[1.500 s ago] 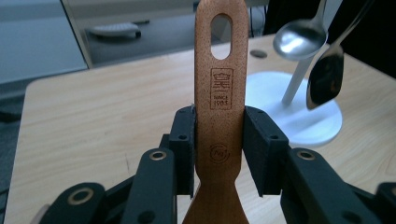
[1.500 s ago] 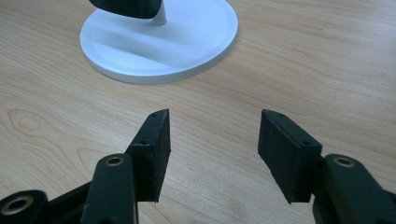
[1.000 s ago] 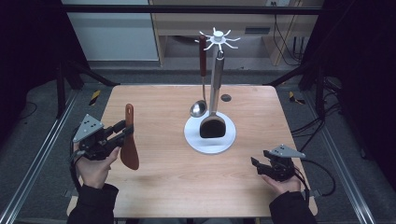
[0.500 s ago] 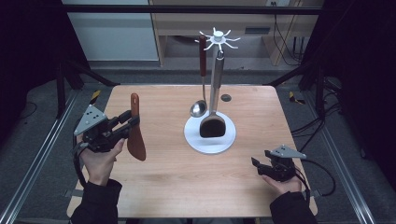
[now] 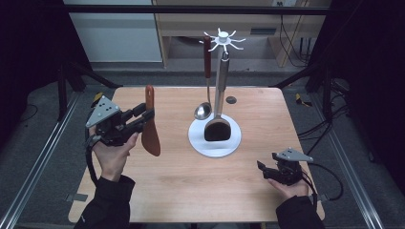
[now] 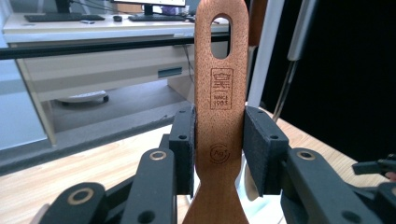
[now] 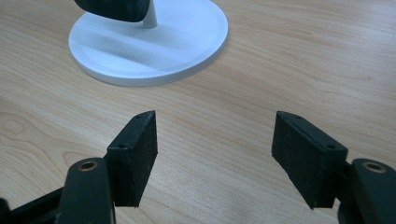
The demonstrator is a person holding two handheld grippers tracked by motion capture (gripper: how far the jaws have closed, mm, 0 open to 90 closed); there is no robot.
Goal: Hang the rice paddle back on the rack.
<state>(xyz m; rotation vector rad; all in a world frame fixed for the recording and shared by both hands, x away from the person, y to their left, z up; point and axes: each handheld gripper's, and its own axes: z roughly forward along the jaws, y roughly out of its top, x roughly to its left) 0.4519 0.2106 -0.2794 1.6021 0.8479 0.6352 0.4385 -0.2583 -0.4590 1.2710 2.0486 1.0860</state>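
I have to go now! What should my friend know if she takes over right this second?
Left gripper: shut on the wooden spatula, held upright above the table, hanging hole at the top.
Right gripper: open, nothing between its jaws, which have just been opening; it rests low by the table's near right corner.
Rack: stands on its white base mid-table; a ladle and a black turner already hang from it.
Done: spatula picked up.
Left, probably: carry the spatula to the rack and hook its hole on a free arm.
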